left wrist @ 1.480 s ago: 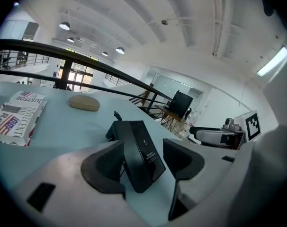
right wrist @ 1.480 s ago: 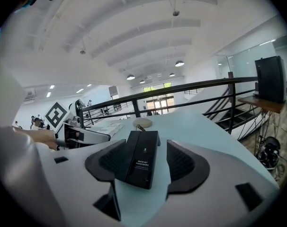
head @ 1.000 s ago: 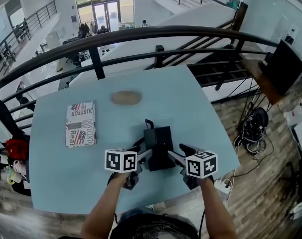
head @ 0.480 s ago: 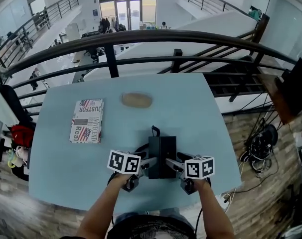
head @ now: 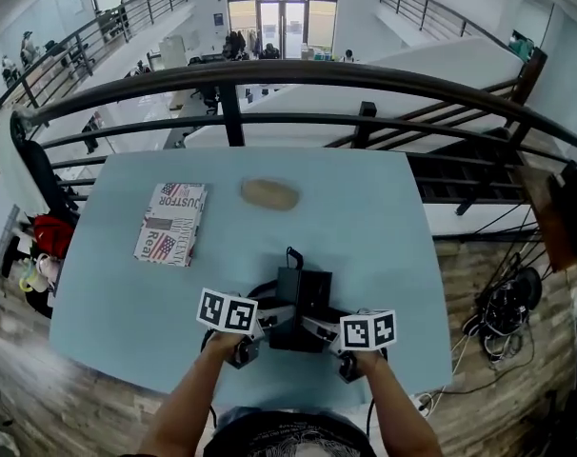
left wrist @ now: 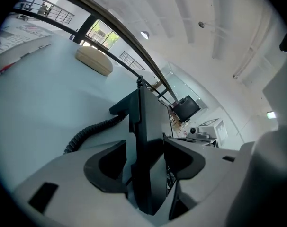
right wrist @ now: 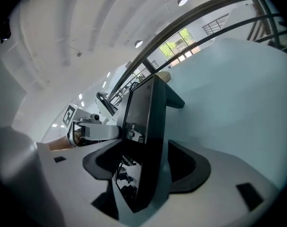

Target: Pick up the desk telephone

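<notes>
The black desk telephone (head: 301, 295) sits on the pale blue table (head: 374, 217) near its front edge, its coiled cord (left wrist: 89, 131) trailing off to the left. My left gripper (head: 272, 316) is at the phone's left side. In the left gripper view the phone's edge (left wrist: 146, 126) stands between the jaws, with dark gaps beside it. My right gripper (head: 320, 324) is at the right side, jaws at their widest, and the phone's right edge (right wrist: 148, 126) sits between them. The pads do not visibly press on the phone.
A flag-printed box (head: 171, 223) lies at the table's left. A tan oval object (head: 269, 194) lies beyond the phone. A dark curved railing (head: 298, 72) runs behind the table, over a drop to a lower floor. The table's front edge is just under my hands.
Both grippers have come down and closed in on the phone's two sides. The phone has stayed on the table.
</notes>
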Demonstrator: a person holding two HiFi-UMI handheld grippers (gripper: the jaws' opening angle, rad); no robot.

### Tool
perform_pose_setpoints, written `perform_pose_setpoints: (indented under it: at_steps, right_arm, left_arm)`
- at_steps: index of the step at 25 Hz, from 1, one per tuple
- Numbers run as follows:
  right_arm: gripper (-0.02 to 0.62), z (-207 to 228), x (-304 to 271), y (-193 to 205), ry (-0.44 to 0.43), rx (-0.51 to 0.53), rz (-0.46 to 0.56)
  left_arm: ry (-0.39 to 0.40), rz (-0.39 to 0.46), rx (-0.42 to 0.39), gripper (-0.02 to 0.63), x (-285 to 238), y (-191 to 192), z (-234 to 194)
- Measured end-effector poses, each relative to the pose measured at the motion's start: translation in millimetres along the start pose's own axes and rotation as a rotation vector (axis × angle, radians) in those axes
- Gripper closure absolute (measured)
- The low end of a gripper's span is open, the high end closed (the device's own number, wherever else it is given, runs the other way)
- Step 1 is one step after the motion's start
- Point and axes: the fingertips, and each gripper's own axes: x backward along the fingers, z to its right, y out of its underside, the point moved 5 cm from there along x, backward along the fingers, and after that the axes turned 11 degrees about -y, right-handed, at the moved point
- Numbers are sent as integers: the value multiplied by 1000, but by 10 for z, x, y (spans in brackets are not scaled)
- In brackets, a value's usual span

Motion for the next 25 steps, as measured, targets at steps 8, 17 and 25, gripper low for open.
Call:
perform_pose_setpoints:
  at_steps: [8,17,25]
  right_arm:
    - [336,23,-25,-24,-50,-20,5]
    - [348,9,-26,-17,-51,-41,35]
    - [369,-12,25,-36,-63,-70,79]
  left_arm:
    - [57,10,-3,417,-23,-23,56]
    - [35,59,28,430,13,4,61]
    - [30,109,67,442,33,18,89]
